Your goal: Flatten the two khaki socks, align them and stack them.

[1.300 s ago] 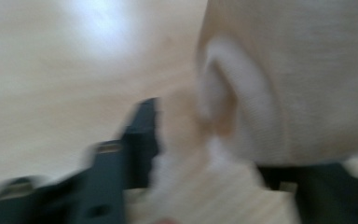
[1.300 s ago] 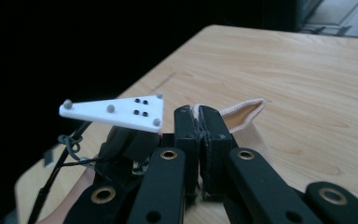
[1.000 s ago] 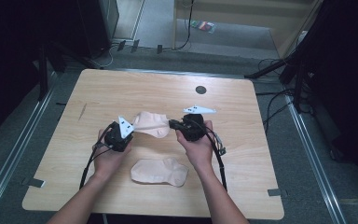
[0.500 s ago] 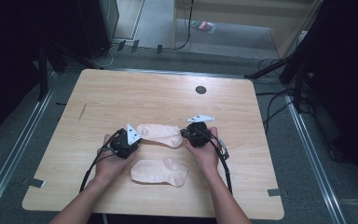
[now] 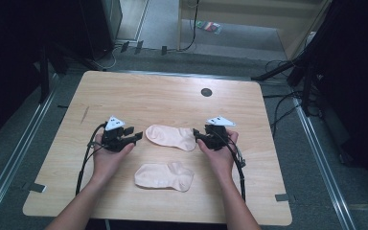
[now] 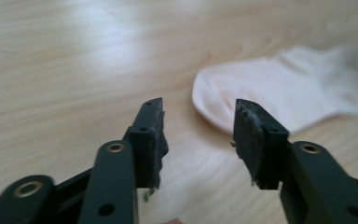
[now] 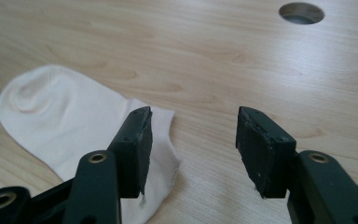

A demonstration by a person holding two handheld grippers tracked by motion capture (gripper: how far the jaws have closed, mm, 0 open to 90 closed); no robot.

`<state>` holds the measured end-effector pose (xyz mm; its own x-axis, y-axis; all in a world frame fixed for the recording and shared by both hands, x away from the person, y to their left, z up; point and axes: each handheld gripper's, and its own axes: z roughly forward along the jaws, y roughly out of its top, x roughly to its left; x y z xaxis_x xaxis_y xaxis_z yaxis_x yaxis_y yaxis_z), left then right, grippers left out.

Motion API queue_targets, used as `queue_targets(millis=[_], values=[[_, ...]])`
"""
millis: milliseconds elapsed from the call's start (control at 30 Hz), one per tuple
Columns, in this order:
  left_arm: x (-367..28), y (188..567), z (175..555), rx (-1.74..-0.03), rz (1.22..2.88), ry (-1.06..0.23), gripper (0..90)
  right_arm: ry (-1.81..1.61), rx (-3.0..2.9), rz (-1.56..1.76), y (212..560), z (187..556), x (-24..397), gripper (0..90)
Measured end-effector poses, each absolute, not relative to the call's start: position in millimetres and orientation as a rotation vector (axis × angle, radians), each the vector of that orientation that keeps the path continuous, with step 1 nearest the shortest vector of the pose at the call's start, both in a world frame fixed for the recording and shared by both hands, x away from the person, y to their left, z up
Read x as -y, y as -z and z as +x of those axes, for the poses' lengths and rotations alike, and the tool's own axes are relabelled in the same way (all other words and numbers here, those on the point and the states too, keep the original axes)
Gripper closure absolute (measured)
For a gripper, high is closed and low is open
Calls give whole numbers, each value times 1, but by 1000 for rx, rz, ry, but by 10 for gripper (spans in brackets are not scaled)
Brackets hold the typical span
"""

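Sock (image 5: 170, 136) flat between left gripper (image 5: 133, 138) and right gripper (image 5: 199, 137), jaws just opened, seemingly clear

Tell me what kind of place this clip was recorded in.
Probably a lab or studio recording bay, not a home: a bare wooden table with a round cable hole, dark curtains around it, loose floor cables, and metal floor rails.
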<state>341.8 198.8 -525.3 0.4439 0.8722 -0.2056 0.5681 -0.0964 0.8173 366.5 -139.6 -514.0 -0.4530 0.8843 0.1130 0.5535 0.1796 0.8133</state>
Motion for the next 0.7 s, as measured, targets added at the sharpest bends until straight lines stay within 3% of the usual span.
queue_targets(millis=[133, 267, 400, 567, 700], values=[[-193, 528, 358, -1284, 1765, -364, 468, -1196, -2101, 1395, 519, 366, 143, 477], [-188, 536, 370, -1337, 1750, -266, 476, -1207, -2141, 1410, 528, 365, 141, 485], [-182, 544, 375, -1366, 1759, -207, 523, -1227, -2166, 1416, 533, 365, 137, 519], [-178, 547, 377, -1403, 1769, -233, 584, -1210, -2179, 1432, 535, 366, 131, 548], [-174, 548, 377, -1378, 1806, -218, 725, -1175, -2174, 1467, 539, 367, 128, 632]])
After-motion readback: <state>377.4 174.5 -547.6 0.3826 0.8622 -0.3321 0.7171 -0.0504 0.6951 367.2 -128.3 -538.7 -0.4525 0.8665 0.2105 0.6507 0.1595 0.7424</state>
